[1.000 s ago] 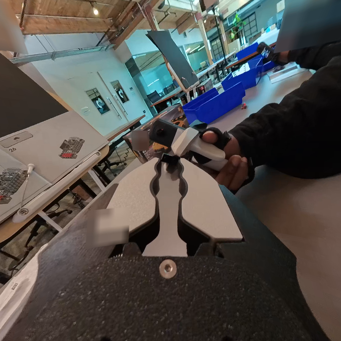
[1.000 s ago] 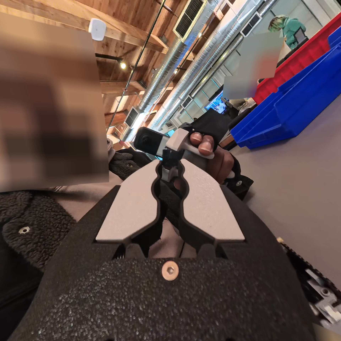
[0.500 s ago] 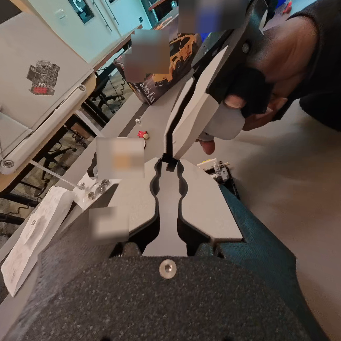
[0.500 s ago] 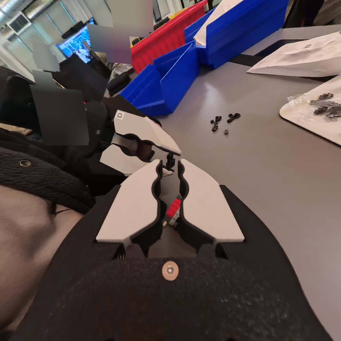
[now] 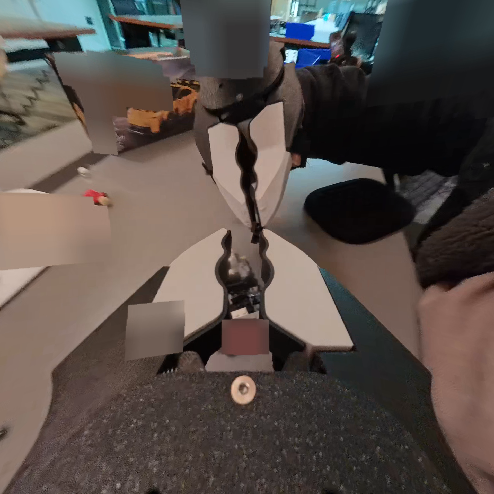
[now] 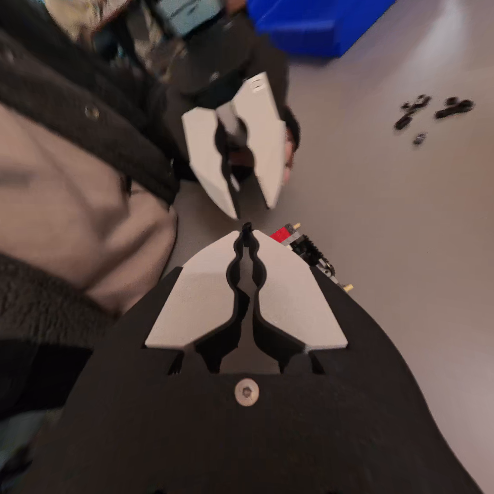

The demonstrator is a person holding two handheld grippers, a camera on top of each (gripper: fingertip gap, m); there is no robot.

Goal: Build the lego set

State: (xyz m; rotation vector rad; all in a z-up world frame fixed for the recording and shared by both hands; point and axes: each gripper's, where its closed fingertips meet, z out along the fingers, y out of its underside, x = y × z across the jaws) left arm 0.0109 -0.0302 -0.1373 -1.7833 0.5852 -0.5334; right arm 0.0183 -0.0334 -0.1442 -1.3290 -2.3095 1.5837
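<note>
The right gripper [image 6: 246, 233] pinches a tiny black peg [image 6: 246, 229], probably light, stiff and slippery, by its shaft, while the left gripper [image 5: 244, 235] gapes empty.

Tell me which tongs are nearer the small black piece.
Right. The right tongs pinch the small black piece at their tips; the left tongs, open, point at it from just beyond.
</note>
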